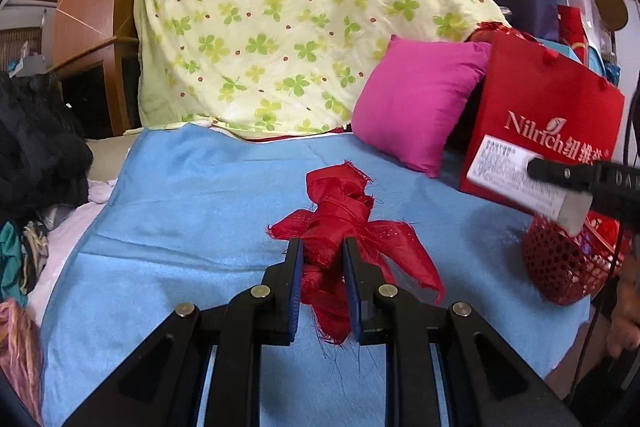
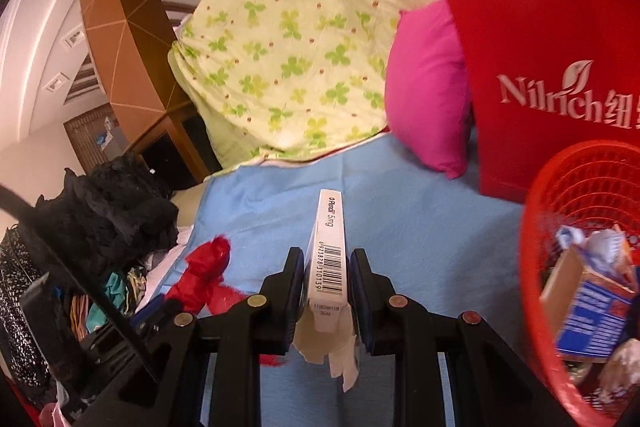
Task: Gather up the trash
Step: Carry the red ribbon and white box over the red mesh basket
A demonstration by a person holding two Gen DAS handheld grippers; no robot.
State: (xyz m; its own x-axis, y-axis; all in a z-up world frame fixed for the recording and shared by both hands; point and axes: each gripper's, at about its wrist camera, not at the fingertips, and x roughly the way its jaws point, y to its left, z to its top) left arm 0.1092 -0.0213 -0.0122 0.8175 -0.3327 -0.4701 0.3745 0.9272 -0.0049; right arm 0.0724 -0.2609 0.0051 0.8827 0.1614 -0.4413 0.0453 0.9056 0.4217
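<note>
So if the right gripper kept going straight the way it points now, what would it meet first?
Probably the blue cloth on the bed: the right gripper, shut on the white box, points slightly down at it. Beyond lies the clover-print blanket; depth is unclear.

Blue sheet [image 1: 192,211] w/ pink pillow [image 1: 416,103], red basket [image 2: 580,187] (trash inside).

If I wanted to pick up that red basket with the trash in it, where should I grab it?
Probably the top rim of the red basket, pinched from above, one finger inside and one outside. It stands upright and open on the blue cloth, and its wall is too round and wide to squeeze. Choose the rim nearest you; the red bag crowds the far side.
</note>
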